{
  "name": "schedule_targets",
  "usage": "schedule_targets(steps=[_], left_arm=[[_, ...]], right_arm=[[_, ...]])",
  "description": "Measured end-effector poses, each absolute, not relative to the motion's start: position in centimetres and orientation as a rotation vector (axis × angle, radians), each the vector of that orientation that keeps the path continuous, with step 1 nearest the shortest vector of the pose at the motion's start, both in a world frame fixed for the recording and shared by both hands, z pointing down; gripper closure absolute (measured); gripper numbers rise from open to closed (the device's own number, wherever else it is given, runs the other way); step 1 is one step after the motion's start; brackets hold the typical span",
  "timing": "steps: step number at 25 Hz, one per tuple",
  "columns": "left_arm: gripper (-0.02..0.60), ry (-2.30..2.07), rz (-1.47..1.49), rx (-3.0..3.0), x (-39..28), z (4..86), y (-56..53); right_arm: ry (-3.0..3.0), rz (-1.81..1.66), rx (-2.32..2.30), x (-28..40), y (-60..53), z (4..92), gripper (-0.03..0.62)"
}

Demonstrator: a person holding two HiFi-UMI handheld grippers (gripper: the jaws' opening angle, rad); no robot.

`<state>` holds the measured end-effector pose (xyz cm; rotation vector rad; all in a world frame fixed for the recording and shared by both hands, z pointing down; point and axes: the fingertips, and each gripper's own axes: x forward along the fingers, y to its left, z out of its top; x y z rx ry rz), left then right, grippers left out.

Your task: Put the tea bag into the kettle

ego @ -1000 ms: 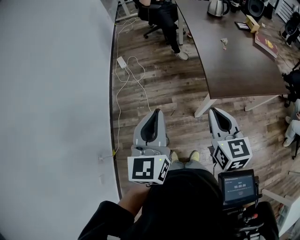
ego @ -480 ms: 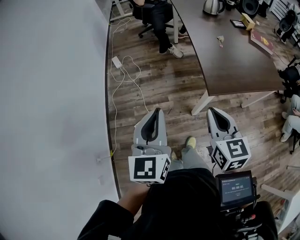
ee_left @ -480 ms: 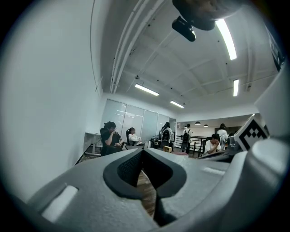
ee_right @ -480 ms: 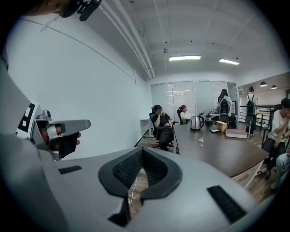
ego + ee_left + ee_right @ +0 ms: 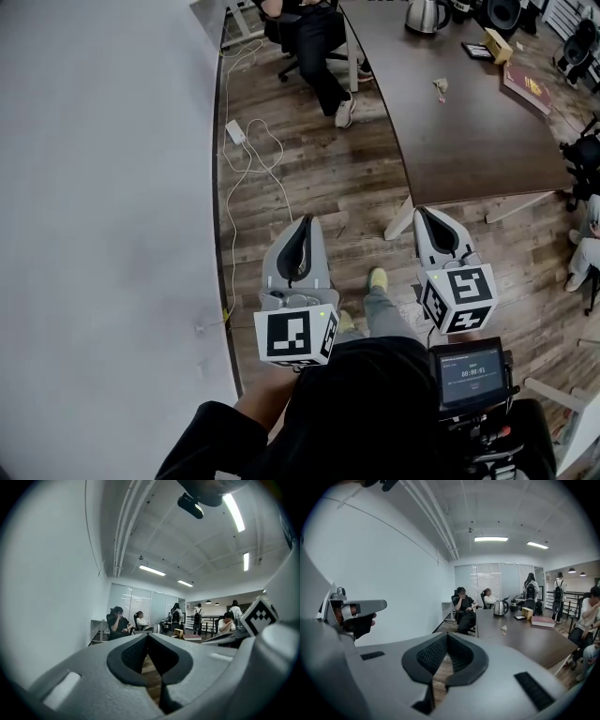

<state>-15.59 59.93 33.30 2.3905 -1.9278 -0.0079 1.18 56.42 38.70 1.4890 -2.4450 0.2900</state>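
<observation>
Grey plastic left gripper (image 5: 304,228): jaws together, empty, over wood-plank floor (image 5: 319,173). Matching right gripper (image 5: 428,219): jaws together, empty, by near corner of dark brown table (image 5: 469,141). Small pale tea bag (image 5: 440,86): near table's left edge. Steel kettle (image 5: 424,14): far edge, well apart.

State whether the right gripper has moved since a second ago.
Yes: the right gripper has edged forward, its tip now nearer the near edge of the table.

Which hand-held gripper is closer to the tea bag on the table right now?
Right. The right hand-held gripper hangs by the near corner of the table, with the tea bag ahead of it on top. The left hand-held gripper is over the wooden floor, farther left.
</observation>
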Motion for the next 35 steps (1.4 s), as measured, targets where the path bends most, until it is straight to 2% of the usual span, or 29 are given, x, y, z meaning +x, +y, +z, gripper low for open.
schedule_targets(steps=[6,16,35], left_arm=[[0.577,-1.913,0.065,2.406,-11.4,31.9,51.7],[0.577,-1.916,0.067,2.424,-9.3,32.5,47.5],[0.577,-2.046,0.114,2.307,-11.0,33.4,40.1]], right_arm=[[-2.448,0.338,1.547,5.2,48.5,36.7,0.588],[-2.49,0.28,1.578,7.3,44.8,35.5,0.588],[-2.556,0.372,1.528,7.3,35.6,35.3,0.588]])
